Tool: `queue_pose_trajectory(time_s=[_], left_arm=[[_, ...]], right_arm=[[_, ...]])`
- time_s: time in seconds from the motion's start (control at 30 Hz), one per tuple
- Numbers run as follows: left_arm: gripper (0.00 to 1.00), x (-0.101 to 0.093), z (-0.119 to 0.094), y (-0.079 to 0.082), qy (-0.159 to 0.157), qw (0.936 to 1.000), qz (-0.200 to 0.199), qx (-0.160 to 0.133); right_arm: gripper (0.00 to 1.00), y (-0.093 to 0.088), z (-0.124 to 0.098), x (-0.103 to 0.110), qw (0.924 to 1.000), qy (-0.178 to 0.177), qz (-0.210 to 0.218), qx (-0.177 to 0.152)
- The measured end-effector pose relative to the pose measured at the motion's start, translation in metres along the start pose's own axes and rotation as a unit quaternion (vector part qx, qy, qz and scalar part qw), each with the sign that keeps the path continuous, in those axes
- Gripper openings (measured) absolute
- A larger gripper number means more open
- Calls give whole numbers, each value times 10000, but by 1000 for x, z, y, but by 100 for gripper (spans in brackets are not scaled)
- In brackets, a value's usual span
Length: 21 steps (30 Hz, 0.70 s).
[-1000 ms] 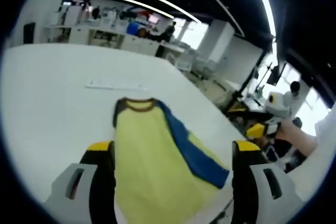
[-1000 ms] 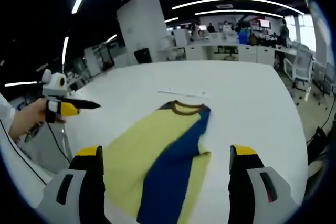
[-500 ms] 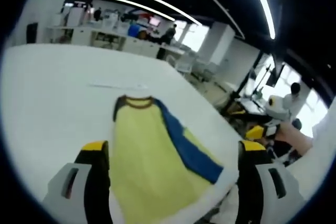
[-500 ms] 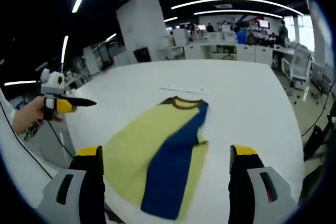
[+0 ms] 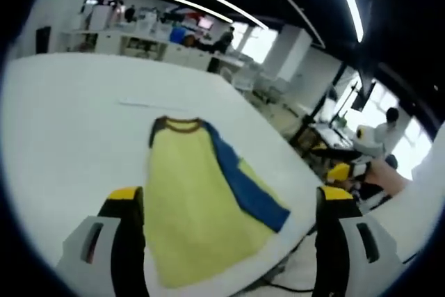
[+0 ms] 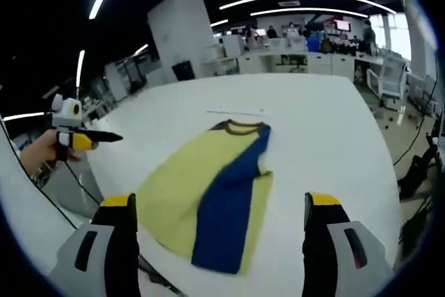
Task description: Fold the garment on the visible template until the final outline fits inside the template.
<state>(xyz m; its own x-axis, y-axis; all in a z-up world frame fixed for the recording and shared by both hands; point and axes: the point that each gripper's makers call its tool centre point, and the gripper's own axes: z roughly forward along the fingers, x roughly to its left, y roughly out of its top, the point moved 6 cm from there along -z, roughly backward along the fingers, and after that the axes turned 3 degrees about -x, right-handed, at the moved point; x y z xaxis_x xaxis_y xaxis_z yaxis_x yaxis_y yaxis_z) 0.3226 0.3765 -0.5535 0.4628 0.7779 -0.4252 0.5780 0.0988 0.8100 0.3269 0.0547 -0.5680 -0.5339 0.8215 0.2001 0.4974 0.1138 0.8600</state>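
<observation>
Garment is seen lying flat on the white worktop — yellow body, blue band folded across it, brown collar at the far end. A thin pale strip is noted on the worktop just beyond the collar.

Left hand-held gripper: held above the garment's near hem, clear of the cloth; jaws wide apart, nothing grasped. It is also seen in the right gripper view, held in a hand off the worktop edge, well apart from the garment.

Right hand-held gripper: poised over the near hem — jaws spread wide, empty.
</observation>
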Motion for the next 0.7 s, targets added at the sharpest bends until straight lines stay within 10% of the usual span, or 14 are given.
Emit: queue_pose_trajectory(time_s=[0.7], left_arm=[[99, 0, -5, 11, 8, 9998, 184, -11]], right_arm=[[98, -6, -5, -3, 9999, 10, 89, 93]])
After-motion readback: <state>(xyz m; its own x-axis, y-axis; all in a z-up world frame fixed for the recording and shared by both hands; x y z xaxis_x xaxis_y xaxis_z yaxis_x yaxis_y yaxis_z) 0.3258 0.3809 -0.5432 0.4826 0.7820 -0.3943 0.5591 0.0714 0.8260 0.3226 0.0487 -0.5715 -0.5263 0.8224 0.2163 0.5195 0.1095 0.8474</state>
